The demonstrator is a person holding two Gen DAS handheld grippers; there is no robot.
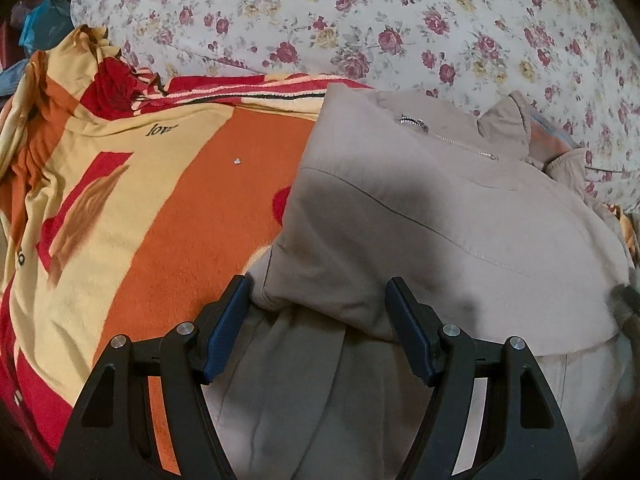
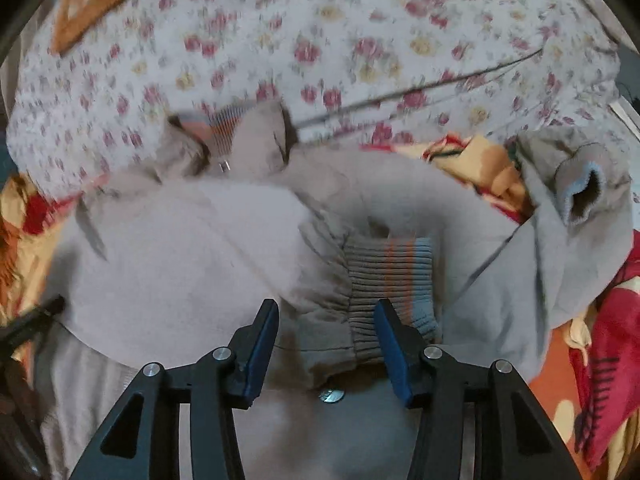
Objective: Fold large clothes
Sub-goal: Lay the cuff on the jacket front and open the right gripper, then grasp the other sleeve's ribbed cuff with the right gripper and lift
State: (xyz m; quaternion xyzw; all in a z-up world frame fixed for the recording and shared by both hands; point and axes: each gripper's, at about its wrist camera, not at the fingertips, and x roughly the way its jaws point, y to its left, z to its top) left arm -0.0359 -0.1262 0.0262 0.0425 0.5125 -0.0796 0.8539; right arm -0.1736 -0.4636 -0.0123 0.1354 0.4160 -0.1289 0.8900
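A beige zip jacket [image 1: 420, 216] lies partly folded on an orange, yellow and red blanket [image 1: 168, 216]. My left gripper [image 1: 320, 304] is open, its blue pads either side of a folded edge of the jacket. In the right wrist view the jacket [image 2: 180, 248] fills the middle, with its ribbed striped cuff [image 2: 390, 276] between the fingers. My right gripper [image 2: 326, 316] is open over that cuff and sleeve end. A second sleeve with a blue-lined cuff [image 2: 580, 196] lies at the right. The view is motion-blurred.
A floral bedsheet [image 1: 380, 24] covers the bed behind the jacket and also shows in the right wrist view [image 2: 320, 40]. The blanket [image 2: 608, 340] shows at the right there. Dark clutter [image 1: 36, 24] sits off the bed at far left.
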